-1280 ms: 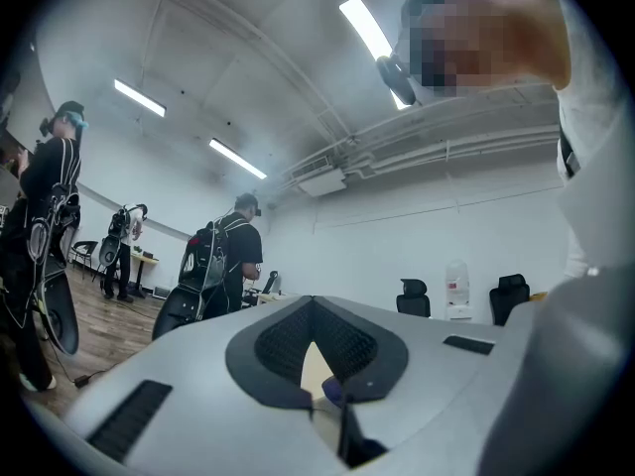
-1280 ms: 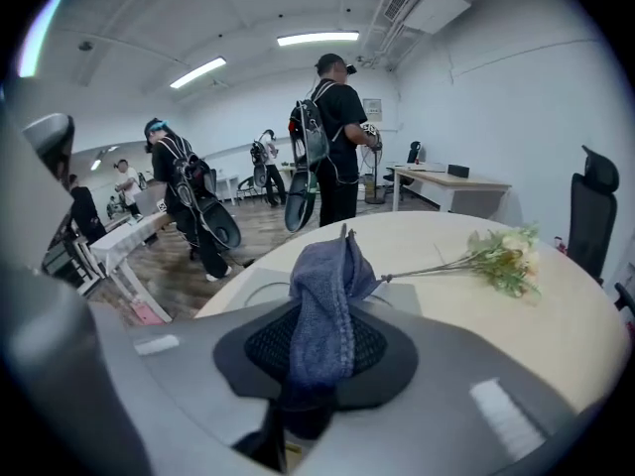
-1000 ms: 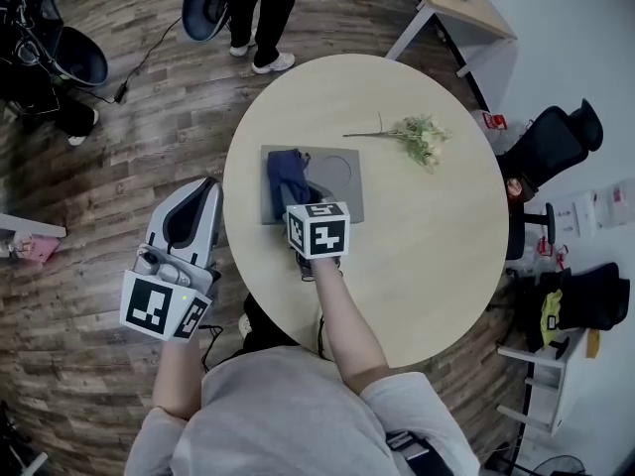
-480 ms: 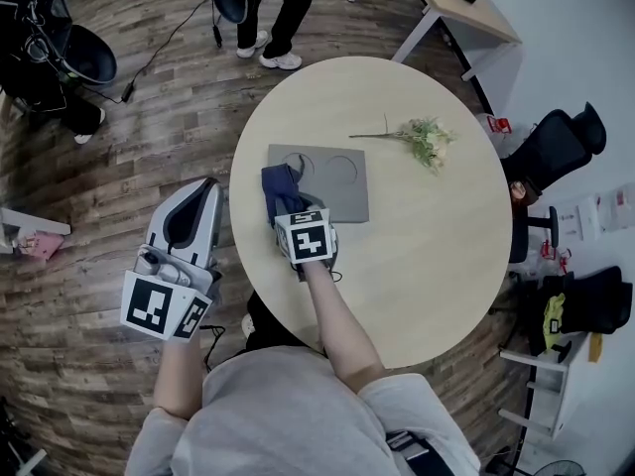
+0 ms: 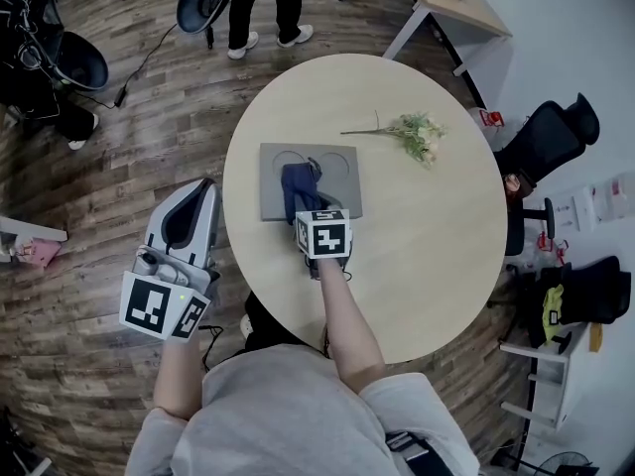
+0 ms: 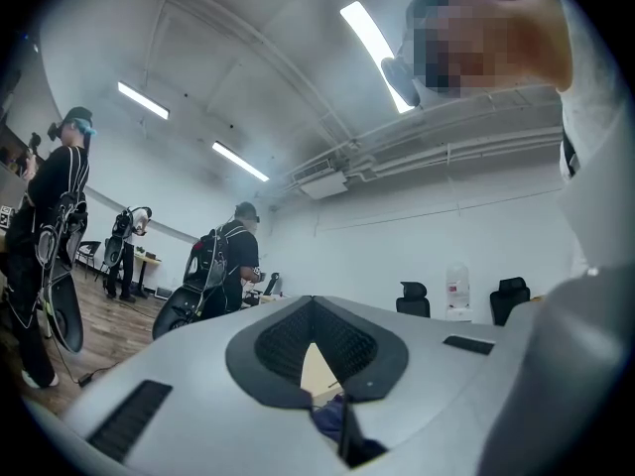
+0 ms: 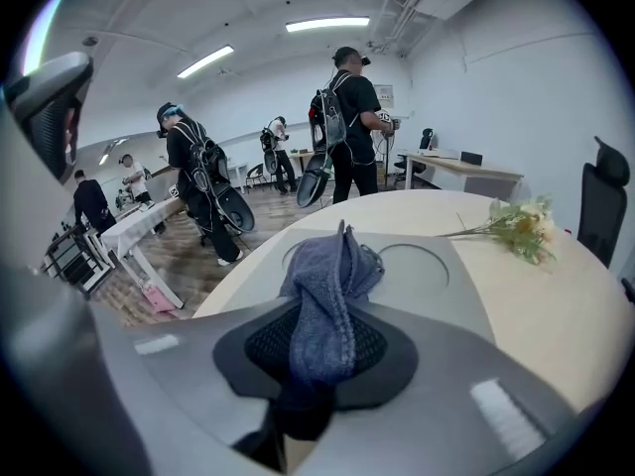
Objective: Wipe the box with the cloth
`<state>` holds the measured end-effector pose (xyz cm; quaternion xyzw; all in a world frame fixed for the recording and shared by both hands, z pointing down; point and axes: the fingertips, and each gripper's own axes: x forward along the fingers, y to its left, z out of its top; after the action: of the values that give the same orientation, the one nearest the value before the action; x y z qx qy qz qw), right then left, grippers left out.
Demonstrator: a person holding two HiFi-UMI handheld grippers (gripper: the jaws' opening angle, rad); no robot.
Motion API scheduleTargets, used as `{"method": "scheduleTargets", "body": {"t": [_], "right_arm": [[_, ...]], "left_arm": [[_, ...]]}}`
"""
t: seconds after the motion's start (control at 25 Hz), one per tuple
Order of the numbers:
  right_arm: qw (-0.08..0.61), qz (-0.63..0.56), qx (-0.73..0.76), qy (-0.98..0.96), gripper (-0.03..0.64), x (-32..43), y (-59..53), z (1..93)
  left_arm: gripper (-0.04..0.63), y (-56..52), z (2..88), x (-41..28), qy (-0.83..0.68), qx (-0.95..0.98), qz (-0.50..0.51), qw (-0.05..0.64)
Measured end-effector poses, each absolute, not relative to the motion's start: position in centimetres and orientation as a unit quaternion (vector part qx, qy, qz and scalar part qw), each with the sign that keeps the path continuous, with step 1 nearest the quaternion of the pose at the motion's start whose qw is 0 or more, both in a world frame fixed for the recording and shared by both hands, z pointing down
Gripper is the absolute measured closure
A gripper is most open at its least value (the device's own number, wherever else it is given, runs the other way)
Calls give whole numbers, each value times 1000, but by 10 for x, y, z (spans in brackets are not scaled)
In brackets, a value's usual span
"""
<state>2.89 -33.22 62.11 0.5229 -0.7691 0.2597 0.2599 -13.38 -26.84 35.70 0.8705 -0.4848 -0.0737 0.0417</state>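
Note:
A flat grey box (image 5: 337, 198) with two round embossed rings lies on the round table (image 5: 427, 236). A blue cloth (image 5: 301, 188) is bunched on the box, a little left of its middle. My right gripper (image 5: 309, 209) is shut on the cloth's near end, and its marker cube sits just in front of the box's near edge. In the right gripper view the cloth (image 7: 327, 286) runs from the shut right gripper (image 7: 316, 355) out onto the box (image 7: 446, 271). My left gripper (image 5: 203, 191) hangs off the table's left side over the floor, jaws together, holding nothing.
A sprig of pale flowers (image 5: 415, 135) lies on the table to the far right of the box. People (image 5: 263, 8) stand beyond the table's far edge. A black office chair (image 5: 551, 142) and a desk (image 5: 451, 3) stand to the right.
The right gripper dragged the cloth to the box's left edge, then back right toward its middle. The left gripper has stayed put.

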Motion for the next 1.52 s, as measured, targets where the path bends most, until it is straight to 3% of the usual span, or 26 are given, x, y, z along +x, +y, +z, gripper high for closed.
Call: {"method": "scheduleTargets", "body": {"t": [1.52], "right_arm": [[244,282,622,-688,537,153,-327,623]], "left_arm": [[588,-272,350,-133,-468,879,-83,45]]}}
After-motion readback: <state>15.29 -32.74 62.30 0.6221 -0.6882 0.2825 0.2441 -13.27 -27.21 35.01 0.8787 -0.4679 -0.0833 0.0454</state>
